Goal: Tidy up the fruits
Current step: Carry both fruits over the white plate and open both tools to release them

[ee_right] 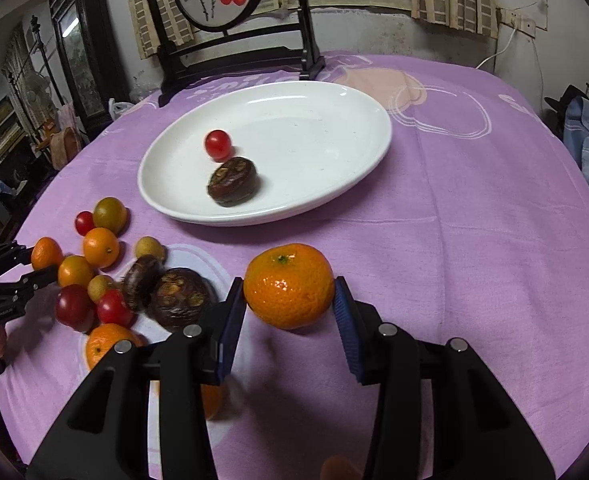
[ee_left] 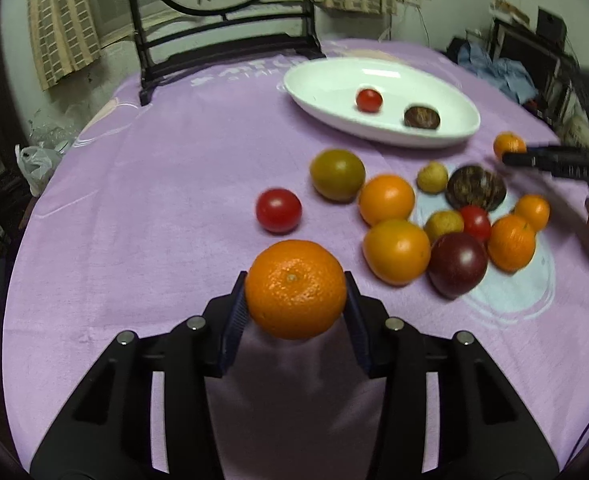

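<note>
Left wrist view, bottom centre: a mandarin (ee_left: 295,289) is pinched between the pads of the left gripper (ee_left: 295,300), jaws closed on its sides, fruit apparently lifted off the purple cloth (ee_left: 134,220), judging by the shadow beneath.

Right wrist view, bottom centre: a second mandarin (ee_right: 289,285) is bracketed by the right gripper (ee_right: 289,304). The left pad touches it; a sliver of gap may remain at the right pad, so firm grip cannot be confirmed. Lifted or resting cannot be told for sure.

Mid-frame: the loose pile (ee_left: 434,216) is seen at right centre of the left view and at lower left of the right view. It holds oranges, red tomatoes, a green-yellow tomato, small tan fruits and dark brown fruits, many touching one another.

Far: the white plate (ee_right: 334,100) is seen in the upper centre of the right view, with one cherry tomato (ee_right: 217,144) and one dark fruit (ee_right: 233,181) just beside each other in it. A chair (ee_right: 230,56) stands beyond it.

Step judged: pick done or nearly done on both sides, carry to plate pending. Task judged early, as most fruit is off the plate. Next move calls for each mandarin to be carried forward over the rim and released onto bare plate, clear of the two fruits there; rolling is a risk.
</note>
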Available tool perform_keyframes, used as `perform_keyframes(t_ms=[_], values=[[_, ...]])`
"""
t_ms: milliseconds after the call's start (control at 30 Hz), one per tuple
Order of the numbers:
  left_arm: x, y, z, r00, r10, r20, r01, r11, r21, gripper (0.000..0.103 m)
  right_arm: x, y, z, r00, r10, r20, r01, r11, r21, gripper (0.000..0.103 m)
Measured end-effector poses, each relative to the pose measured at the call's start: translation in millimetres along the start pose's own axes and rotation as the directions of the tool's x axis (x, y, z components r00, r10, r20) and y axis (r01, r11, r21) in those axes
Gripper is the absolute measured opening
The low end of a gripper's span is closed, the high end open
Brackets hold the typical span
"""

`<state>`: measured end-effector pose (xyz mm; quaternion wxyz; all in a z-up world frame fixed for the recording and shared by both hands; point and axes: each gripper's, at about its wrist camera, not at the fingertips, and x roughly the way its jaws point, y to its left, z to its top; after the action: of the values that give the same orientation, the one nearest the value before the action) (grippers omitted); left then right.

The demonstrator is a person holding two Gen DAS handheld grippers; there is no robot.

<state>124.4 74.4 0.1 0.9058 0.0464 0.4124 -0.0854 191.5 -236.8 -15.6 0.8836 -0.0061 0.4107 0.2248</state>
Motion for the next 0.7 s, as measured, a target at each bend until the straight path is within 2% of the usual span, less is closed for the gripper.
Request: perform_keyframes(t_ms=[133, 233, 300, 400, 533, 700], values=[[-11.0, 2.4, 12.8, 0.996, -0.078, 0.045, 0.081, 0.995, -0.064, 0.046, -10.2, 10.5, 4.8, 0.995, 0.076, 0.064, -0.076, 0.997, 0.001, 0.044], [-13.7, -6.3, 35.0, 0.988, -0.137, 0.078, 0.143, 0.987, -0.078, 0.046, -18.3, 11.6, 17.5, 0.985, 0.067, 0.158, -0.073, 0.997, 0.035, 0.044], [-12.2, -14.1, 54.0, 0.985, -0.141, 0.103, 0.150, 0.986, -0.078, 0.046, -17.1, 8.9, 27.8, 0.980, 0.051, 0.191, -0.065, 0.996, 0.065, 0.044], [0.5, -29.0, 85.7, 0.985, -0.134, 0.105, 0.142, 0.987, -0.072, 0.046, -0.1, 4.7, 46.0, 0.983, 0.015, 0.184, -0.034, 0.995, 0.097, 0.044], [35.5, -50.2, 124.0, 0.990, -0.125, 0.065, 0.128, 0.990, -0.057, 0.046, 29.0, -2.8, 61.9, 0.989, -0.008, 0.149, -0.011, 0.992, 0.128, 0.044], [77.4, -61.6, 142.5, 0.993, -0.120, -0.013, 0.119, 0.991, -0.057, 0.046, 49.0, -7.6, 68.5, 0.994, -0.005, 0.108, -0.009, 0.991, 0.130, 0.044]])
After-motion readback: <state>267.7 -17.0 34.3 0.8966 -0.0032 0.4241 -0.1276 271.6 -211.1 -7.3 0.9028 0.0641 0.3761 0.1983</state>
